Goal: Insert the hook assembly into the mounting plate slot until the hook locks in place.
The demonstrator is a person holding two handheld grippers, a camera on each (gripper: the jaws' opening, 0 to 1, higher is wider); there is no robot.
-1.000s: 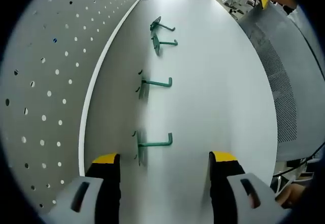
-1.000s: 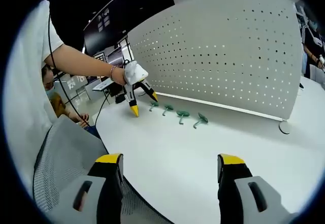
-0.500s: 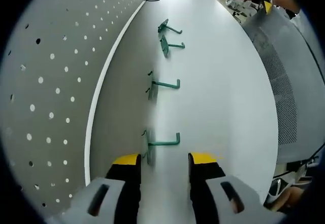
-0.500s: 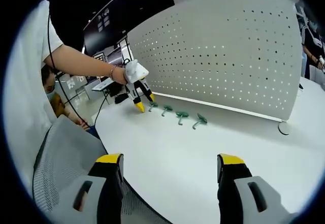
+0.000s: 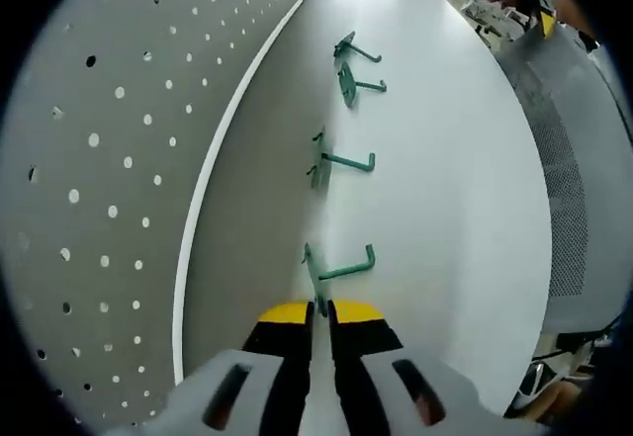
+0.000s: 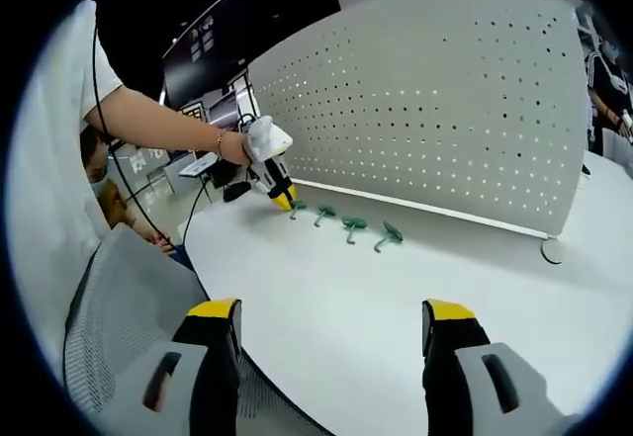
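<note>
Hook (image 5: 341,266) — green, L-shaped — pinched by left gripper (image 5: 321,309).

no text or label can be read.

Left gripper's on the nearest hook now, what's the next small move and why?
Probably lift it a little off the table and turn toward the pegboard. The left gripper looks shut on the nearest green hook, pinching its plate end, and the hook still lies on the surface, apart from the board. The right gripper hangs open, well back.
</note>
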